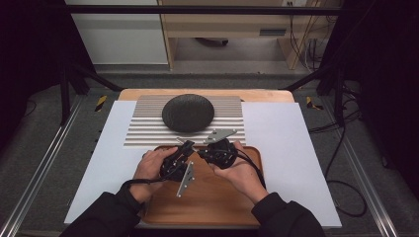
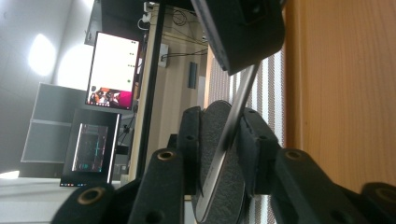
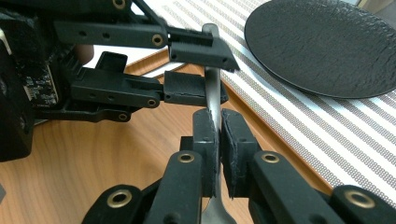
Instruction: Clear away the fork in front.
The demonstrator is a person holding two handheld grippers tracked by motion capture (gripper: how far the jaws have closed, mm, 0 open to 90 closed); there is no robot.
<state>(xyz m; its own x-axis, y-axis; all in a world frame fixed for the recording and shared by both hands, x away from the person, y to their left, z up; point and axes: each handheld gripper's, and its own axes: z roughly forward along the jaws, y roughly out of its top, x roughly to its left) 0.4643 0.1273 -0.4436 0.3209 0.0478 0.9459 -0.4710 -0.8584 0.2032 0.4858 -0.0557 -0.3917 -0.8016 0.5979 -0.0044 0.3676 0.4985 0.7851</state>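
Left tongs [image 1: 188, 146]: jaws stand a little apart around the upper end of a slim metal utensil handle [image 3: 213, 95]; in the left gripper view the handle [image 2: 229, 140] runs slantwise between the two pads without being pinched.
Step in hand: looks like a hand-over of the handle from one pair of tongs to the other, above the far edge of the wooden tray [image 1: 207, 200].
Doing it well: close the left pads squarely on the flat of the handle before the other pair lets go; a thin, smooth strip could twist or slip.
Right tongs [image 3: 218, 154]: clamped narrow on the handle lower down, pads pressed flat against both faces.
Handle: polished grey metal, thin, gently curved; its working end is hidden.
Pads: black, rough-surfaced, blocky.
Tray: warm wood, smooth, raised rim.
Mat [image 1: 148, 129]: ribbed, pale stripes, lying on the white surface [image 1: 286, 148].
Plate [image 1: 188, 112]: round, matt black, pebbled texture, resting on the mat beyond the tongs.
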